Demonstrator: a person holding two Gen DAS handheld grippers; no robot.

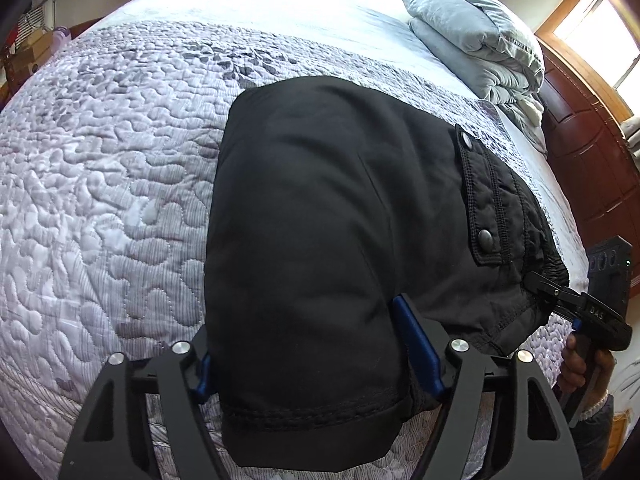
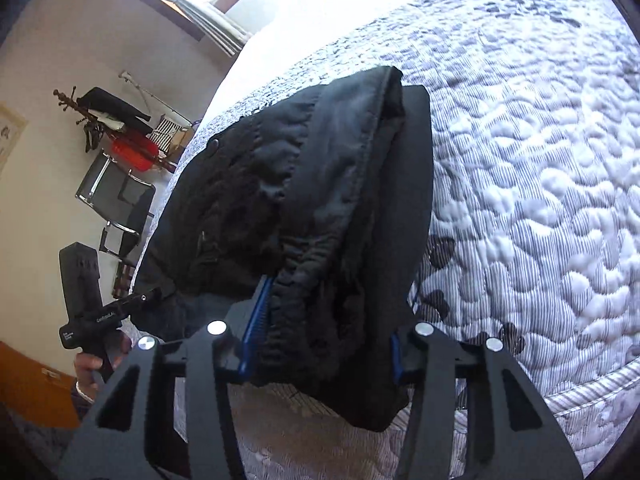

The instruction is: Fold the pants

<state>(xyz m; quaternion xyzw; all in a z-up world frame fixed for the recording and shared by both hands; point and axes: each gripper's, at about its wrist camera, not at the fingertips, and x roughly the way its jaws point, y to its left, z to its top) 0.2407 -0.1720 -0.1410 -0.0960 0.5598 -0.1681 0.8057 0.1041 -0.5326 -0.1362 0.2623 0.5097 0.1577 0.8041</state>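
Black pants (image 1: 320,220) lie folded into a thick bundle on the quilted bed (image 1: 100,180), with a snap-button pocket flap on the right side. My left gripper (image 1: 308,364) is closed around the near edge of the bundle, blue pads on both sides of the cloth. My right gripper (image 2: 320,344) grips the elastic waistband end of the pants (image 2: 312,208), fabric bunched between its fingers. The right gripper also shows in the left wrist view (image 1: 560,300) at the pants' right corner. The left gripper shows in the right wrist view (image 2: 132,304).
A pile of grey folded bedding (image 1: 480,36) sits at the far right of the bed by a wooden headboard (image 1: 592,160). Beside the bed stand a chair (image 2: 116,200) and a coat rack with clothes (image 2: 108,120).
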